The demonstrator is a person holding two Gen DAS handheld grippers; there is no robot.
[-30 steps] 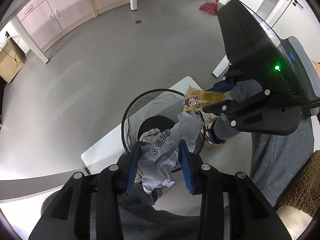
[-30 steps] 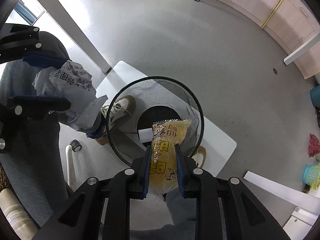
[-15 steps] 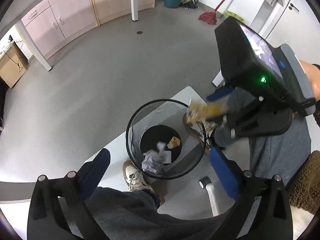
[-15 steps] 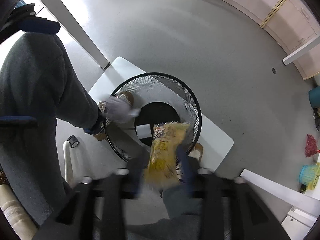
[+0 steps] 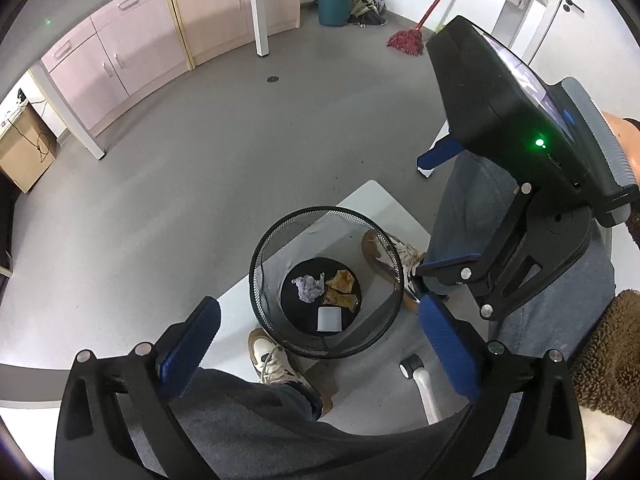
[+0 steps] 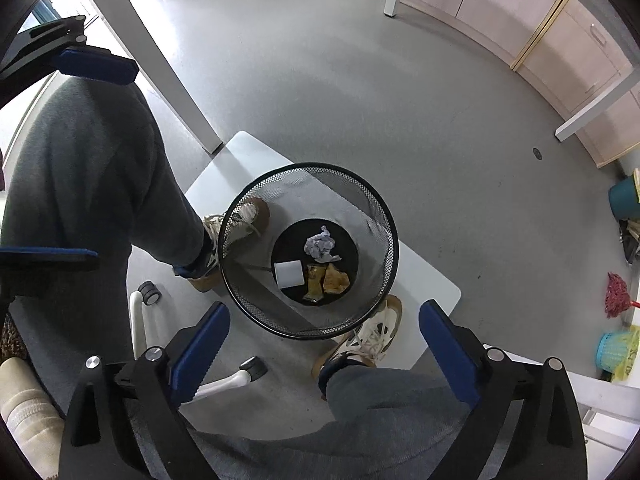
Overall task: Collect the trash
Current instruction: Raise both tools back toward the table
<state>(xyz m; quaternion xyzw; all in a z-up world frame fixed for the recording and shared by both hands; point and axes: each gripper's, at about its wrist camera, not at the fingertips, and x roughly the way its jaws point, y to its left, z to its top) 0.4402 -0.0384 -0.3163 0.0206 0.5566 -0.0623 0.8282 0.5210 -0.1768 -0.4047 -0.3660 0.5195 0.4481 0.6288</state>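
Jaws of the left gripper (image 5: 320, 344) are spread fully and nothing is held. On the right gripper (image 6: 324, 340), jaws just opened wide are also empty; the mesh bin (image 6: 372, 200) is seen at 12 o'clock.

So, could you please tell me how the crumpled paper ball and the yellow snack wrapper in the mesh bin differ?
The crumpled paper ball is pale grey-white; the yellow snack wrapper is yellow-brown.

The paper ball is wadded into a rounded lump; the wrapper lies flatter, in folded, creased pieces.

In the right wrist view the paper ball lies at the upper side of the bin floor, the wrapper at the lower.

Both rest on the dark bottom of the mesh bin, free of either gripper.
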